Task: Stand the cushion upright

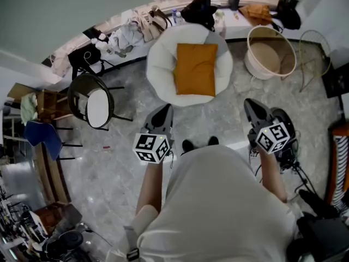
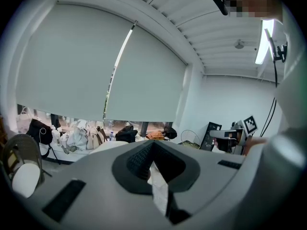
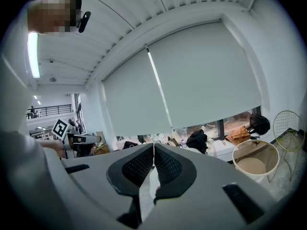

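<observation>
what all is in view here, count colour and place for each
cushion: 1, orange, lying on the round seat
round seat: 1, white, top centre
tub basket: 1, beige, floor right of the seat
wire basket: 1, pale, far right
chair: 1, black with white pad, left
bags and clothes: several, white, black, tan, along the window ledge
person: 1, white top, bottom centre
left hand-held gripper: 1, grey, shut, empty, short of the seat
right hand-held gripper: 1, grey, shut, empty, short of the seat
</observation>
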Demonstrator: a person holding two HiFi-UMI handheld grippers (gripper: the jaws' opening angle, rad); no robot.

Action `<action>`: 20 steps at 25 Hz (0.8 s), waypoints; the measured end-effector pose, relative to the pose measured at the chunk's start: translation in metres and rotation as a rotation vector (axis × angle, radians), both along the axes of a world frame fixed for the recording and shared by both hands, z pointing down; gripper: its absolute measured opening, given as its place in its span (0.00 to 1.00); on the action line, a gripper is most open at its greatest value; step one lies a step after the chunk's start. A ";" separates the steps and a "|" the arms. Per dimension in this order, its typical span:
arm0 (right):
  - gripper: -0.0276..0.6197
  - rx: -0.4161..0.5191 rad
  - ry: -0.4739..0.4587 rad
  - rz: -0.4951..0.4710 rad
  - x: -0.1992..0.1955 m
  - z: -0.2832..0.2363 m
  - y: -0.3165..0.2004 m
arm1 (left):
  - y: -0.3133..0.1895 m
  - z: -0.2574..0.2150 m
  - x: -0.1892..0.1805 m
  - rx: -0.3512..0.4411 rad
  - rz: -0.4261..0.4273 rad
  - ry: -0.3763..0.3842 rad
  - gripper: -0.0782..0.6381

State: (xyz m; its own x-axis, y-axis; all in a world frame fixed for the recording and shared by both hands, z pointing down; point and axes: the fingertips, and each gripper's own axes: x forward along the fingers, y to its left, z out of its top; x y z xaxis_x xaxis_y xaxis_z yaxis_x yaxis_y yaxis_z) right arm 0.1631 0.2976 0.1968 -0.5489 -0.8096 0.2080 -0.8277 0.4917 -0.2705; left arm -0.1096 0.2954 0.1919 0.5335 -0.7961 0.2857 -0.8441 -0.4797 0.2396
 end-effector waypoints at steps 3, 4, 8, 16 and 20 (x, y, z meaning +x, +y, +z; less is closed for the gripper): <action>0.10 -0.002 0.007 -0.007 0.002 0.002 0.000 | 0.001 0.002 0.003 -0.005 -0.002 0.000 0.11; 0.10 -0.003 0.006 -0.006 0.003 0.002 0.000 | 0.001 0.003 0.004 -0.007 -0.003 0.000 0.11; 0.10 -0.007 0.003 -0.003 0.011 0.003 0.002 | 0.004 0.006 0.007 -0.014 -0.009 -0.005 0.11; 0.10 -0.002 -0.012 -0.024 0.038 0.002 -0.001 | 0.007 0.002 0.027 0.005 -0.011 0.015 0.11; 0.10 0.002 -0.008 -0.039 0.050 0.004 -0.005 | 0.008 0.006 0.038 -0.010 -0.022 0.007 0.11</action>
